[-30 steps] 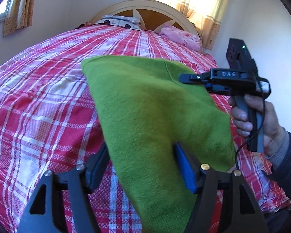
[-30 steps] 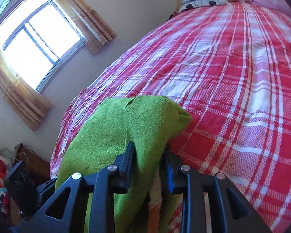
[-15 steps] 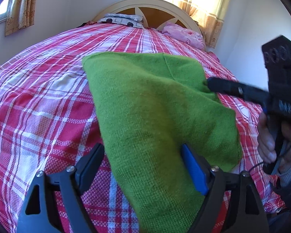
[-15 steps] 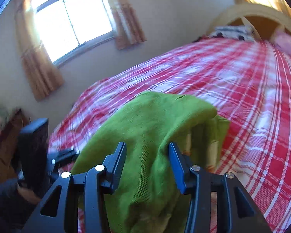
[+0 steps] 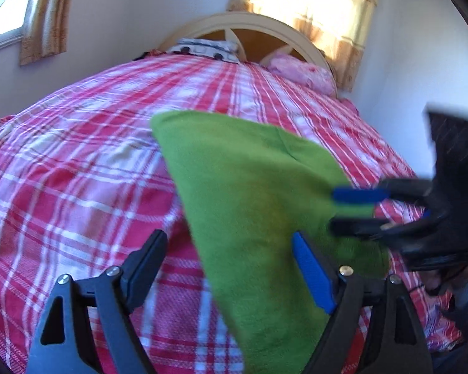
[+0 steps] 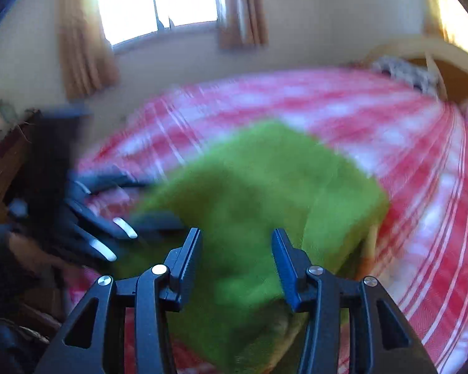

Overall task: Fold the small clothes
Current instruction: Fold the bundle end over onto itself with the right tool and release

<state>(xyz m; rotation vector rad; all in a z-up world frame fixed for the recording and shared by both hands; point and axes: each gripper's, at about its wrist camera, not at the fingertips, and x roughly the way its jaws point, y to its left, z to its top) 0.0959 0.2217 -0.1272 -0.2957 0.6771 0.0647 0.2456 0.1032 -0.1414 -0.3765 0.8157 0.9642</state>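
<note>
Garment [image 5: 249, 205], green knit, lies folded on plaid bed [image 5: 78, 171]; left gripper [image 5: 231, 265] spread wide, right gripper [image 6: 235, 260] parted, neither pinching cloth; squaring or another fold probably remains.

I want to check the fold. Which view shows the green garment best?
The left wrist view: the green garment is fairly sharp, its far edge and seam clear on the bed. The right wrist view shows it motion-blurred.

the right tongs [image 6: 235, 260] straddle a green cloth [image 6: 265, 193], pads apart. it lies on a red plaid bed [image 6: 421, 155]. the view is blurred.
</note>
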